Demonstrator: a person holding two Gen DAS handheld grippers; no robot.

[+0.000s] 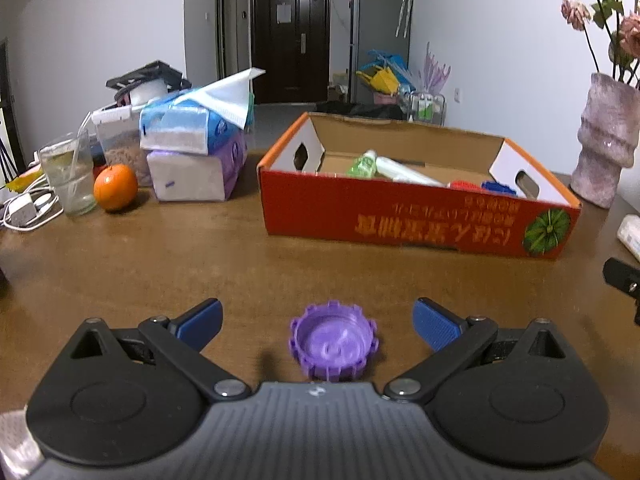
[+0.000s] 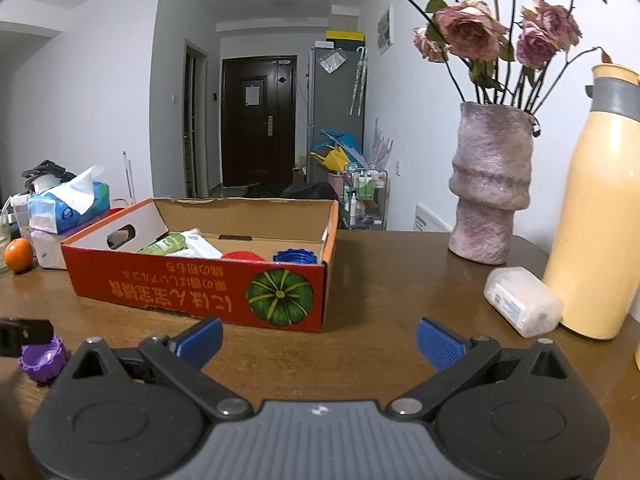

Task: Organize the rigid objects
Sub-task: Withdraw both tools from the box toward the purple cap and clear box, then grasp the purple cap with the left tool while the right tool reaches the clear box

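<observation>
We are holding the left gripper [image 1: 318, 326] with its blue pads apart around the purple cap [image 1: 334, 346] at lower centre, ready to clamp. The right gripper [image 2: 320, 340] is hanging apart, empty. The red box [image 1: 416, 216] is showing a pumpkin picture and inverted, unreadable writing.

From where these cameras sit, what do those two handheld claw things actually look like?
The two look alike. The left gripper and right gripper each have a grey ribbed centre body with a small white mark, two round black housings, black linkage bars on silver pivots, and blue ridged finger pads. No cables, hands or sleeves show.
</observation>
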